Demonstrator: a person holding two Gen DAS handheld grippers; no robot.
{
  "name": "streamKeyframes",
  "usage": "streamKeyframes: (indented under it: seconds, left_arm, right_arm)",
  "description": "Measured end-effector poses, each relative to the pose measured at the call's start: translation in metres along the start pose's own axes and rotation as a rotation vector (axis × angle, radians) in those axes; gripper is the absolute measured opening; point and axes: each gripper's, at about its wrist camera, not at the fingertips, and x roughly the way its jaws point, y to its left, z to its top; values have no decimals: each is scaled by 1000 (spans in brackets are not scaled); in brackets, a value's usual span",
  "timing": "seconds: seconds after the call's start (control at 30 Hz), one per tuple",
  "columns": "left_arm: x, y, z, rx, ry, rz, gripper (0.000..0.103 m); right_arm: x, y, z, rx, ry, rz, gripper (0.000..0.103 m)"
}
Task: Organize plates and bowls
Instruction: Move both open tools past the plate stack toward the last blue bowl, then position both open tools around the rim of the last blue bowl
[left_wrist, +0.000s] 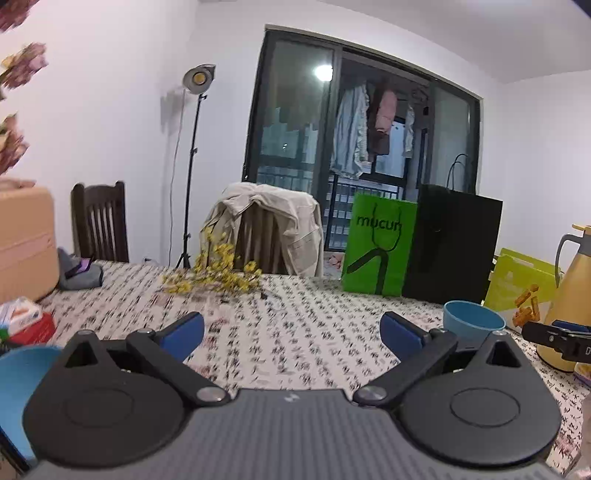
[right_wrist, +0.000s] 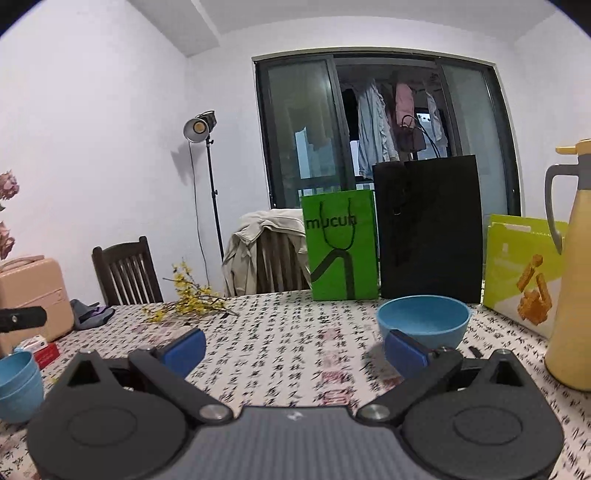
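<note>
A single blue bowl (right_wrist: 424, 321) stands on the patterned tablecloth just beyond the right finger of my right gripper (right_wrist: 295, 347), which is open and empty. The same bowl (left_wrist: 472, 321) shows in the left wrist view, behind the right finger of my left gripper (left_wrist: 291, 332), also open with nothing between its fingers. A stack of blue bowls (right_wrist: 18, 384) sits at the table's left side. In the left wrist view it appears as a blue bowl (left_wrist: 18, 387) close at the lower left. The right gripper's tip (left_wrist: 557, 338) pokes in at the right edge.
A yellow thermos jug (right_wrist: 576, 280) stands at the right. Green (right_wrist: 343, 247) and black (right_wrist: 430, 229) paper bags and a yellow-green box (right_wrist: 524, 269) line the table's far edge. Yellow flower sprigs (right_wrist: 192, 295), a grey cloth (left_wrist: 79, 271) and small red boxes (left_wrist: 29, 325) lie to the left.
</note>
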Motion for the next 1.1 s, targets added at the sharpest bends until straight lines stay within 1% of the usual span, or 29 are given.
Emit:
streamKeyframes:
  seconds: [0.1,0.23,0.33,0.43,0.53,0.77,0.83,0.9,1.03,1.1]
  left_arm:
    - [7,-11,14,25,-16,-7,103]
    - [18,-23,33,30,-28,-37,103]
    - [29,-36,48,18,-17,-65,103]
    - [38,-50,64,9,-3,-82,103]
    - [46,-68,78,21,5,-78,103]
    - [73,-106,109,16,52,-75,103]
    - [80,-118,116,24,50,-72,103]
    - [89,-132,121,46,42,-63,103]
    - [115,-164,130,74,58,-64,103]
    - [129,-180,132,86,69,-69,103]
  right_arm:
    - [7,-12,16,18,10,7,103]
    - [16,-26,38,40,15,19,103]
    - [24,-37,54,36,35,-12,103]
    - [31,-52,71,55,36,-35,103]
    - [40,-71,85,82,48,-25,103]
    - [69,-109,106,139,79,-63,103]
    - [78,-119,110,152,80,-73,103]
    - [89,-127,112,160,82,-93,103]
    - [114,-144,109,181,93,-200,103]
    - [125,-156,105,194,108,-223,103]
